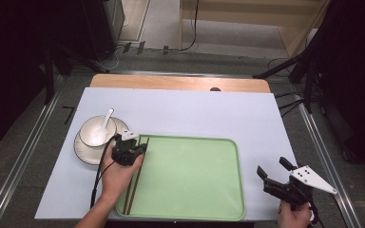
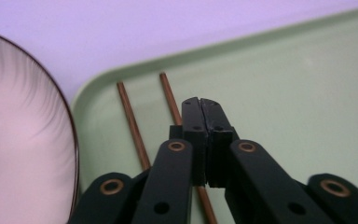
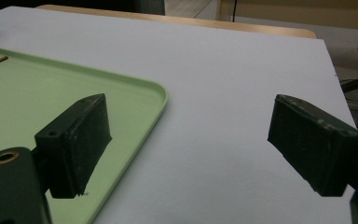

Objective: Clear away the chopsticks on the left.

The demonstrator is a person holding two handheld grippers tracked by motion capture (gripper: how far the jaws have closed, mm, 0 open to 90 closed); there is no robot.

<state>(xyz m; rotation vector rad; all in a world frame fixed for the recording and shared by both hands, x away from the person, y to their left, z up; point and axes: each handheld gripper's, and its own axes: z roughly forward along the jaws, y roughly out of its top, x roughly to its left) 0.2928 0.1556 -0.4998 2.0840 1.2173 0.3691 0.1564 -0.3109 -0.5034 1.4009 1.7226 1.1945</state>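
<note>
Two brown chopsticks (image 1: 135, 185) lie side by side along the left edge of a green tray (image 1: 195, 175). My left gripper (image 1: 140, 147) hovers low over their far ends, held by a hand. In the left gripper view its jaws (image 2: 200, 107) are pressed together with no gap. One chopstick (image 2: 169, 98) runs underneath them and the other chopstick (image 2: 130, 121) lies just to the left. My right gripper (image 1: 272, 166) is off the tray's near right corner, open, and nothing sits between its wide-apart fingers (image 3: 79, 140).
A white bowl (image 1: 95, 133) with a white spoon (image 1: 107, 118) stands on a plate (image 1: 88, 152) just left of the tray, close to my left gripper. A white sheet (image 1: 195, 114) covers the wooden table (image 1: 180, 83). The tray's green floor (image 3: 51, 88) is bare.
</note>
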